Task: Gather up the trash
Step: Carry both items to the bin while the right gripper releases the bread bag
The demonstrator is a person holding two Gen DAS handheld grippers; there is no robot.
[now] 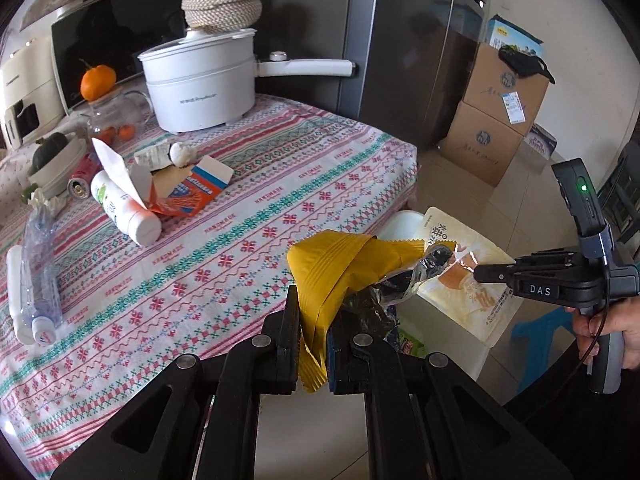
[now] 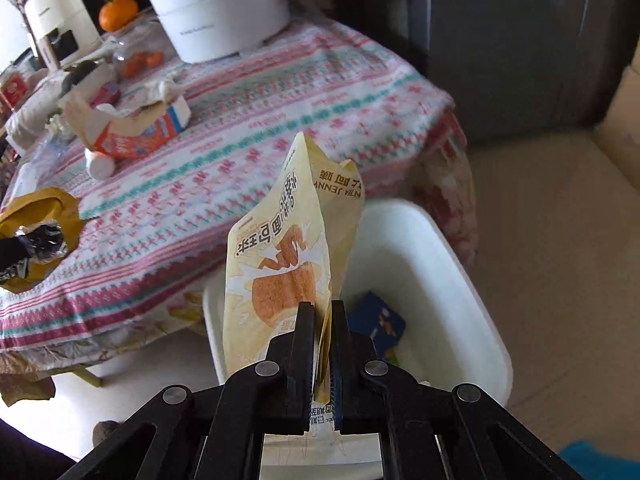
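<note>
With the right gripper (image 2: 322, 320) clamped on the cream bread bag (image 2: 280, 248) over the white bin (image 2: 472, 280) and the left gripper (image 1: 314, 320) pinching a yellow wrapper (image 1: 332, 264) by the tabletop (image 1: 240, 208) edge, looks like drop time, so both need to open over the bin.

"DAS" in white on black body of right gripper (image 1: 480, 274). "NTA JENNY", upside down, on back flap of cream bread bag (image 2: 280, 248), beside large Chinese characters. Small repeated wording woven into tablecloth (image 1: 280, 184), too small to read. Pot (image 1: 200, 80) logo illegible.
</note>
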